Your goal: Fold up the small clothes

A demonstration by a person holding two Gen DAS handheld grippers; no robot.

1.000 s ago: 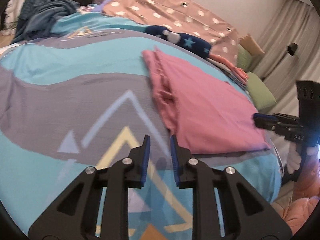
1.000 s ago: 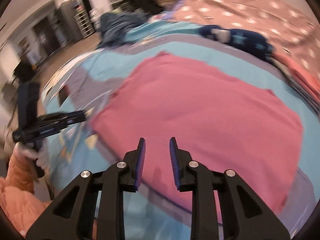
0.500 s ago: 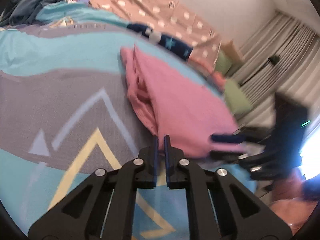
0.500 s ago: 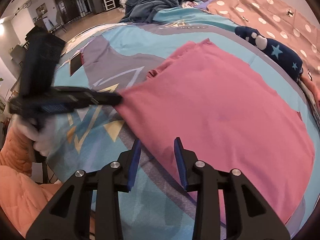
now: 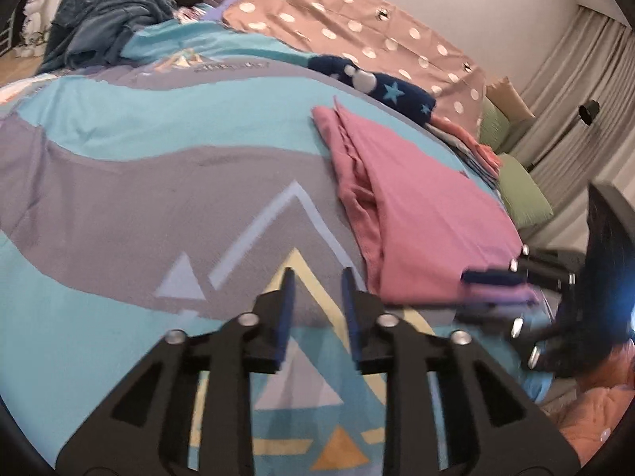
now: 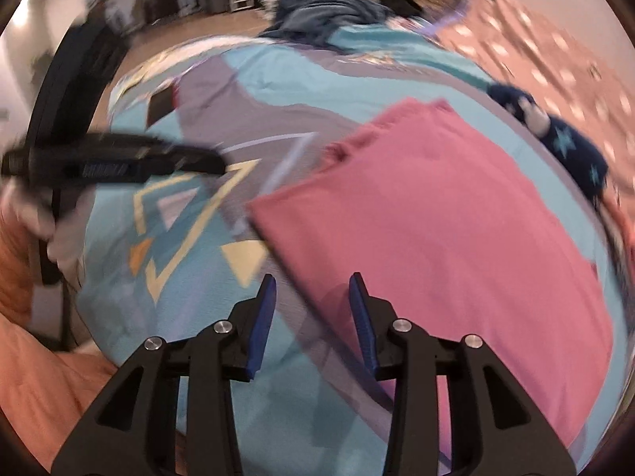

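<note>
Your left gripper (image 5: 315, 309) sits nearest, its blue-padded fingers (image 5: 286, 309) spread apart with nothing between them, over the yellow triangle printed on the bedspread (image 5: 158, 198). Your right gripper (image 6: 311, 317) is likewise spread and empty, poised over the near edge of the pink garment (image 6: 448, 230), one finger over the cloth and the other over the cover; whether it touches the fabric is unclear. In the left wrist view that gripper (image 5: 492, 277) appears blurred at the garment's near right corner, and contact there cannot be judged.

The pink garment (image 5: 420, 214) lies on the bedspread to the right of your left gripper, just beyond its fingertips. It is folded into a flat rectangular panel with a smooth top face. Along its left side the layers bunch into loose lengthwise wrinkles, and a small peak of cloth pokes up at the far end. The near edge is straight.

Beyond the garment, a navy item with pale stars (image 5: 381, 87) rests at its far corner. Behind that lies a dusty-pink sheet with white polka dots (image 5: 349, 23). A green pillow (image 5: 524, 194) sits at the right, past the garment. At the far left, a heap of dark blue clothing (image 5: 103, 27) is piled on the bed's end.
</note>
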